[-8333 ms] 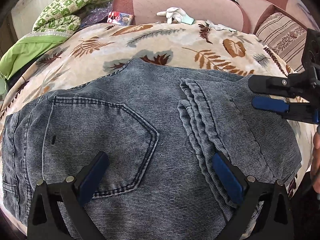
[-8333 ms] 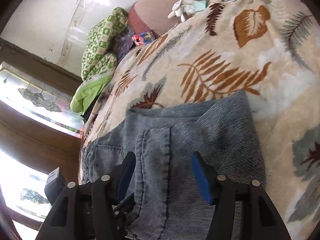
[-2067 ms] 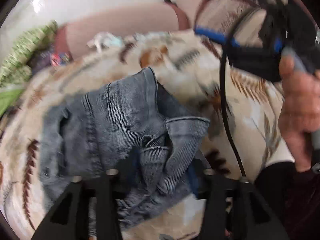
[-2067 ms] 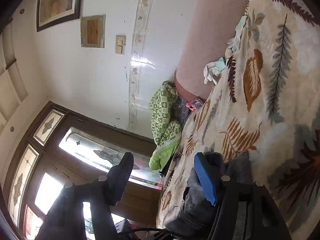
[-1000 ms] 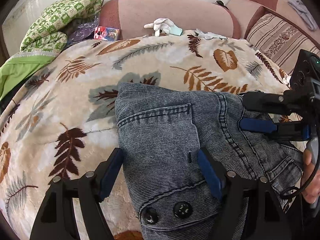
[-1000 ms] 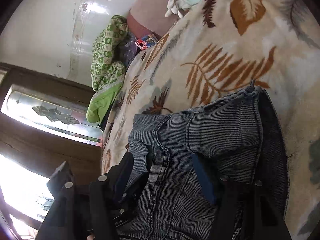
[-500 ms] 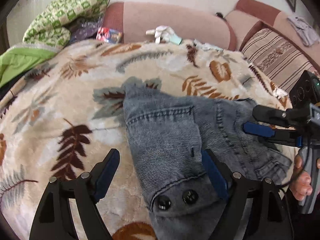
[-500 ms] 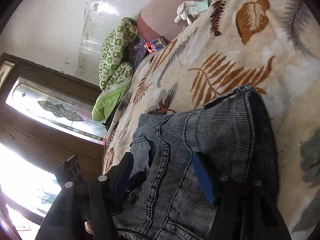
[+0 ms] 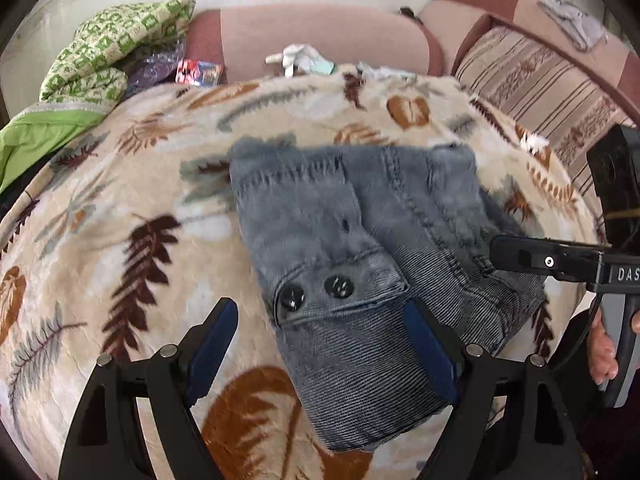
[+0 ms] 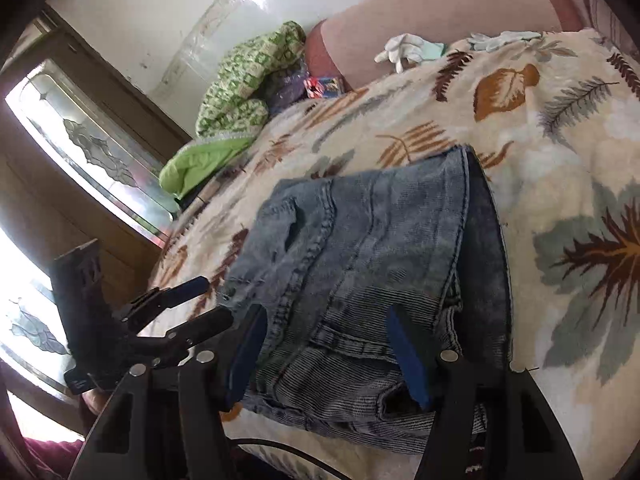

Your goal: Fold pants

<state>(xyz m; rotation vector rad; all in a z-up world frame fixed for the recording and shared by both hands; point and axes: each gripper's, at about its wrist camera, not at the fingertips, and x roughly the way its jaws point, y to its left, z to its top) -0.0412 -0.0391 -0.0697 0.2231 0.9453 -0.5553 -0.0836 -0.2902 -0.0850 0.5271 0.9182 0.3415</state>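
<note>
The grey-blue denim pants (image 9: 360,240) lie folded into a compact bundle on the leaf-print blanket (image 9: 120,208), waistband with two dark buttons (image 9: 316,292) toward me. My left gripper (image 9: 320,340) is open and empty, its blue pads either side of the bundle's near end. My right gripper (image 10: 324,344) is open and empty over the bundle's near edge (image 10: 360,280). In the left wrist view the right gripper (image 9: 540,260) shows side-on at the bundle's right. The left gripper (image 10: 176,312) shows in the right wrist view.
A green patterned quilt (image 9: 116,52) and a small colourful box (image 9: 198,72) lie at the back left. White gloves (image 9: 300,58) rest by the pink sofa back (image 9: 320,36). A striped cushion (image 9: 540,80) is at the right. A window (image 10: 80,152) is at the left.
Both grippers have pulled back from the pants. The bundle now shows whole and farther away, lying still on the blanket. Earlier the pants were lifted and folded over.
</note>
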